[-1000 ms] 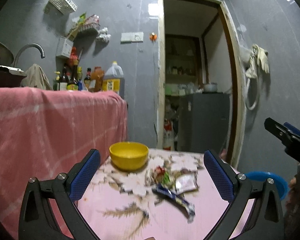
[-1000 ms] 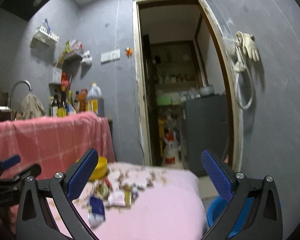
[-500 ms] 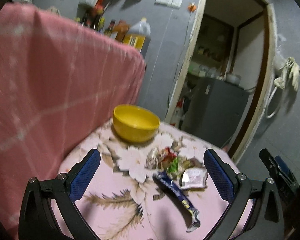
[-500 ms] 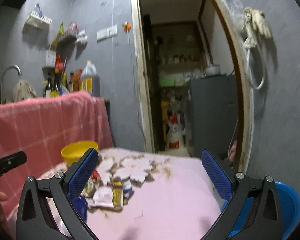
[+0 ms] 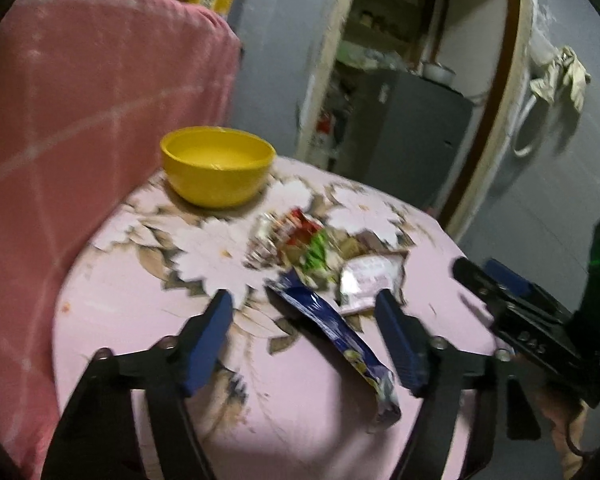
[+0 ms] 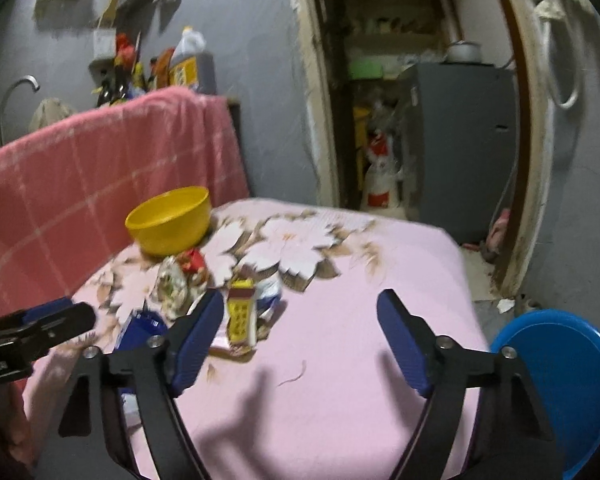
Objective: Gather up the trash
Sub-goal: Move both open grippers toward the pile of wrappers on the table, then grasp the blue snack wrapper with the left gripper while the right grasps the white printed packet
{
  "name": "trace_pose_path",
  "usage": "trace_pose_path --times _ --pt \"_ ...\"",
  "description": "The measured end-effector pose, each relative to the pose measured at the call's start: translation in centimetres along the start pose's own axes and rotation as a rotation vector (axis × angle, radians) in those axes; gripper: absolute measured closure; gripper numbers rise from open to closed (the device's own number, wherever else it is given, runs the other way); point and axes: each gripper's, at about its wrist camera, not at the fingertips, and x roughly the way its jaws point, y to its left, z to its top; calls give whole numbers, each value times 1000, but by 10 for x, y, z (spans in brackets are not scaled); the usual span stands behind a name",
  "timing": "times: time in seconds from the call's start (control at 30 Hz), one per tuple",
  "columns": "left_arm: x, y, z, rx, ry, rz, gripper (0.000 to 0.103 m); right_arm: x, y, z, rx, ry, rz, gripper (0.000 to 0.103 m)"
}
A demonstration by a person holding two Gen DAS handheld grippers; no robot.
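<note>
Your left gripper (image 5: 304, 336) hovers low over the near part of the surface (image 5: 148, 296), tilted down toward it, its blue-padded fingers (image 5: 210, 340) spread wide and holding nothing; the long blue wrapper (image 5: 328, 332) lies flat on the cloth between them, running from the middle of the surface toward the near right edge. Your right gripper (image 6: 300, 338) hangs over the bare pink cloth nearer the right edge, pointed slightly downward, fingers (image 6: 400, 340) likewise parted and empty. From the left wrist view, the right tool's black body shows at the right edge with letters that seem to read "DAS", too blurred to be sure. Just beyond the blue wrapper sits the rest of the trash in one loose cluster around the middle of the surface: a pale pink-white packet (image 5: 370, 280), a crumpled red and green wrapper pile (image 5: 296, 240), and, in the right wrist view, a yellow sachet (image 6: 242, 314) with red characters you cannot read. Behind the cluster, toward the far left corner, stands the yellow bowl (image 5: 218, 166), upright and apart from the wrappers. A blue basin (image 6: 568, 372) sits low off the right edge of the surface. Farther back a pink checked cloth (image 6: 100, 168) drapes a counter, with an oil jug (image 6: 190, 62) above it, its label illegible.
</note>
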Motion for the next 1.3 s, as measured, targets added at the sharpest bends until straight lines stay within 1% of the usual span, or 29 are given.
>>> trace_pose_path --times 0.03,0.07,0.13,0.27,0.33,0.43,0.5,0.53,0.63,0.77,0.87,0.97,1.13,1.23,1.3 --pt "4 -1 -1 -1 26 -21 51 4 2 -1 -5 23 18 36" --pt "7 -1 -1 -4 49 -40 54 9 4 -2 -9 47 33 41" --pt "14 -2 -2 -14 95 -69 65 17 6 -4 -16 75 45 47" --pt "26 0 -3 -55 182 -124 74 31 10 -6 -24 145 81 49" --pt "28 0 -5 -78 212 -145 86 37 13 -6 -27 173 90 51" --pt "26 3 -5 -98 222 -155 88 48 18 -6 -35 218 116 51" --pt "22 5 -3 -102 219 -156 91 55 22 -7 -46 251 134 62" --pt "20 6 -1 -108 217 -156 92 58 23 -8 -51 262 139 73" --pt "17 9 2 -118 213 -138 98 63 24 -10 -52 287 153 78" --pt "11 10 6 -116 188 -122 100 64 20 -12 -28 286 189 92" --pt "7 8 7 -99 170 -105 101 62 23 -13 -36 284 197 95" --pt "-2 5 7 -71 140 -64 102 58 24 -14 -43 270 187 96" --pt "-10 2 6 -47 103 -39 102 39 17 -12 -17 190 162 97" --pt "-12 -6 7 -31 75 -37 102 20 9 -9 18 118 145 97" --pt "-15 -15 10 -13 42 -41 102 5 6 -7 29 62 124 97"
